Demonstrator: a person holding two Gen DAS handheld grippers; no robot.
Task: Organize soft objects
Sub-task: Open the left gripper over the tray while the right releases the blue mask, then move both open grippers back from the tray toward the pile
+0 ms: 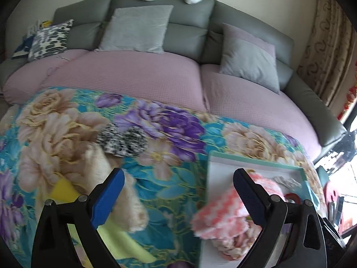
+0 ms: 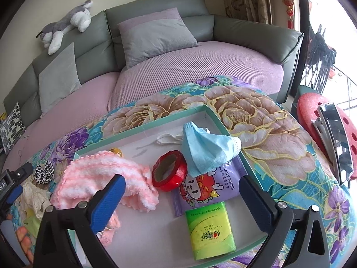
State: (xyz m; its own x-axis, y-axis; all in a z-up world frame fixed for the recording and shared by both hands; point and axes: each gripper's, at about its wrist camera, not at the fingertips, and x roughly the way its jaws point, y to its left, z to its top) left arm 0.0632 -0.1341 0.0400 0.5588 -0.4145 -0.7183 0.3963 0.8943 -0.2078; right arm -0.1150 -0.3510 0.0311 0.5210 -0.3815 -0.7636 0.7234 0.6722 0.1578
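The shallow teal-rimmed white tray (image 2: pixel 154 122) on the floral blanket (image 2: pixel 279 147) is taken as the landmark. Left of the tray, a black-and-white patterned scrunchie (image 1: pixel 121 143) and a cream fluffy cloth (image 1: pixel 104 167) are seen on the blanket, with a yellow cloth (image 1: pixel 62 189) beside them. The left gripper (image 1: pixel 178 194) is held spread wide, nothing between its blue pads; the cream cloth lies under its left finger (image 1: pixel 107 198), and the pink-and-white fluffy knitted cloth (image 1: pixel 223 212) is draped over the tray's left rim, beneath the right finger. Inside the tray, a red tape roll (image 2: pixel 169 173), a light-blue face mask (image 2: pixel 205 147), a purple baby-wipes pack (image 2: pixel 207 185) and a green tissue pack (image 2: pixel 209 230) are seen. The right gripper (image 2: pixel 183 201) is likewise released, empty, with the pink cloth under its left finger and the tissue pack between the jaws.
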